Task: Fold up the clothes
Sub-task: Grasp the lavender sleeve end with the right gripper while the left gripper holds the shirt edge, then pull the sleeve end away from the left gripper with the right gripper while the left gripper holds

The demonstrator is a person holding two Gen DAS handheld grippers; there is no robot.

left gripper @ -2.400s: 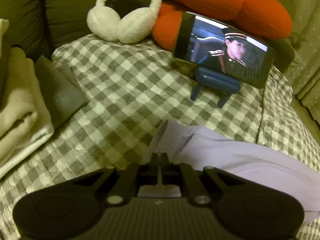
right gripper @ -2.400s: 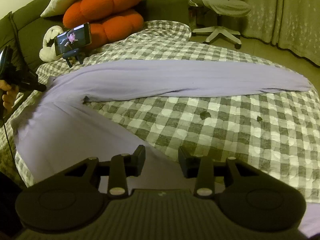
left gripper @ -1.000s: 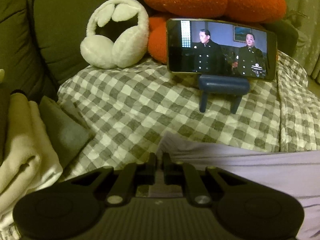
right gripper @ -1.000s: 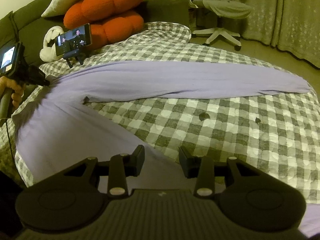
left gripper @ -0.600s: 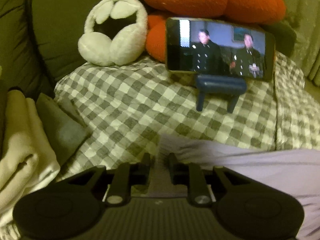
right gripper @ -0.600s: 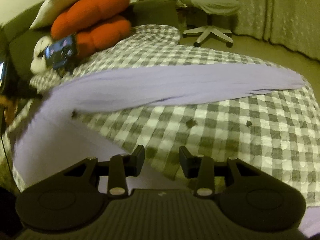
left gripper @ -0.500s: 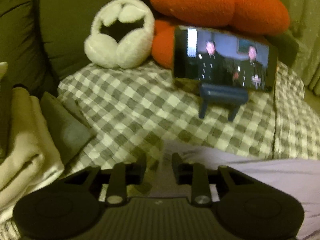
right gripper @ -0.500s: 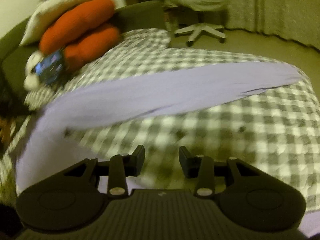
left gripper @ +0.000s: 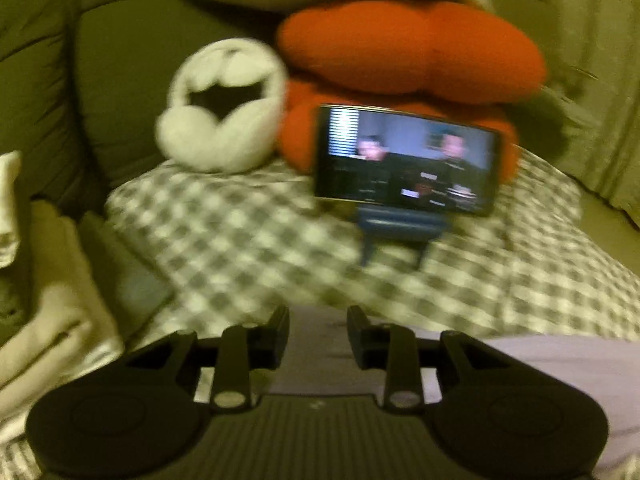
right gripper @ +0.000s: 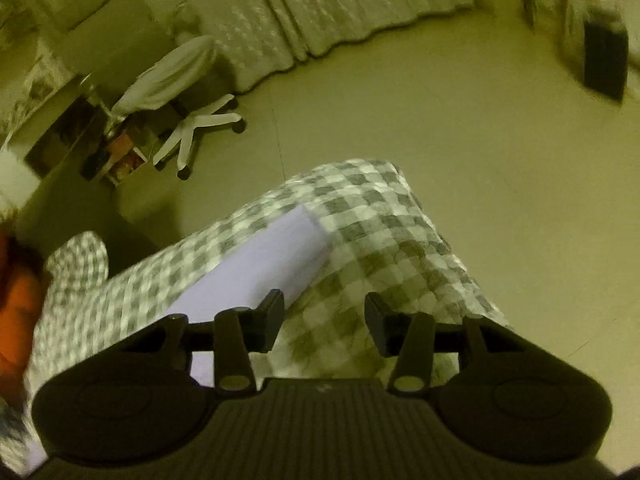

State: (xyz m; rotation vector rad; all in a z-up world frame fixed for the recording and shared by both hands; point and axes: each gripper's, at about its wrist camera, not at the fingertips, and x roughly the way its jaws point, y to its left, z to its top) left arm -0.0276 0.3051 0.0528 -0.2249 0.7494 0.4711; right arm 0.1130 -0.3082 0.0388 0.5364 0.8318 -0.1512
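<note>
Pale lilac trousers lie spread on a grey-and-white checked bed cover. In the left wrist view their waist end [left gripper: 520,360] lies under and to the right of my left gripper [left gripper: 318,336], which is open with lilac cloth showing between its fingers, not pinched. In the right wrist view one long leg [right gripper: 260,272] runs to its hem near the bed's far corner. My right gripper [right gripper: 324,320] is open just right of that leg, over bare checked cover [right gripper: 380,248]. Both views are blurred.
A phone on a blue stand [left gripper: 404,160] plays video on the bed, with white earmuffs [left gripper: 220,108] and orange cushions [left gripper: 408,52] behind it. Folded cream and grey clothes [left gripper: 52,300] are stacked at the left. An office chair [right gripper: 176,92], curtains and open floor lie beyond the bed corner.
My left gripper, shut on the trousers' waist a second ago, has opened and let go. My right gripper, still open, has swung right toward the leg's hem and the bed corner.
</note>
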